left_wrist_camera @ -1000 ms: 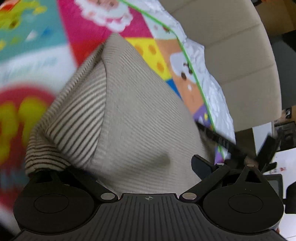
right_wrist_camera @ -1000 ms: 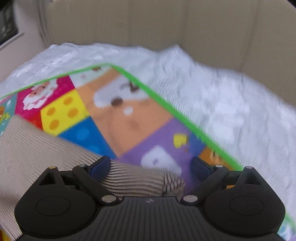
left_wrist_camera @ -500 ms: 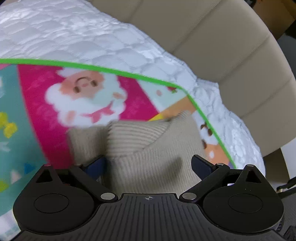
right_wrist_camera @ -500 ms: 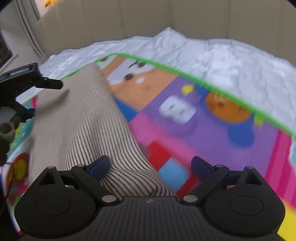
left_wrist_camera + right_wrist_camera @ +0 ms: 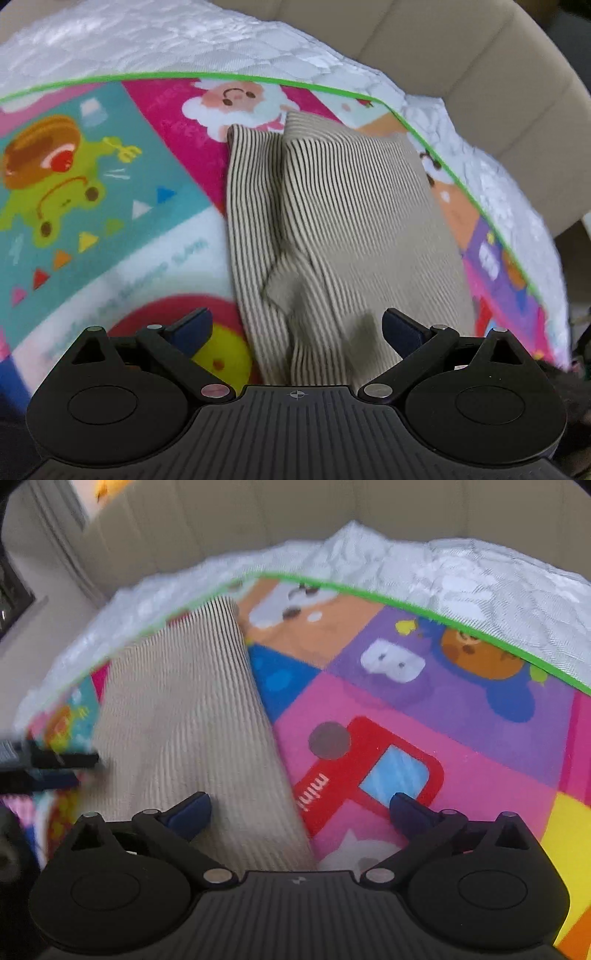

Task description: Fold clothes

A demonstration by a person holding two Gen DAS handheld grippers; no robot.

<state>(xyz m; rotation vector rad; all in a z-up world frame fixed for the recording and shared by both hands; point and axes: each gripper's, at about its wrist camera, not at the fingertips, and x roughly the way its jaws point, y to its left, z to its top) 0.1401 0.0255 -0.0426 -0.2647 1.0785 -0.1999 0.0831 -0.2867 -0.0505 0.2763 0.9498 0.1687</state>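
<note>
A beige ribbed garment with thin dark stripes (image 5: pixel 343 229) lies folded in a long narrow shape on the colourful cartoon play mat (image 5: pixel 110 192). It also shows in the right wrist view (image 5: pixel 184 716). My left gripper (image 5: pixel 297 326) is open and empty, just above the garment's near end. My right gripper (image 5: pixel 299 808) is open and empty over the garment's right edge. The left gripper's fingers (image 5: pixel 55 764) show at the left edge of the right wrist view.
The mat (image 5: pixel 424 738) has a green border and lies on a white quilted cover (image 5: pixel 184 40). A beige padded headboard (image 5: pixel 461 55) stands behind it. The cover's edge drops off at the right in the left wrist view.
Both grippers have let go of the garment and pulled back. The garment was lifted and swung over; now it lies flat on the mat.
</note>
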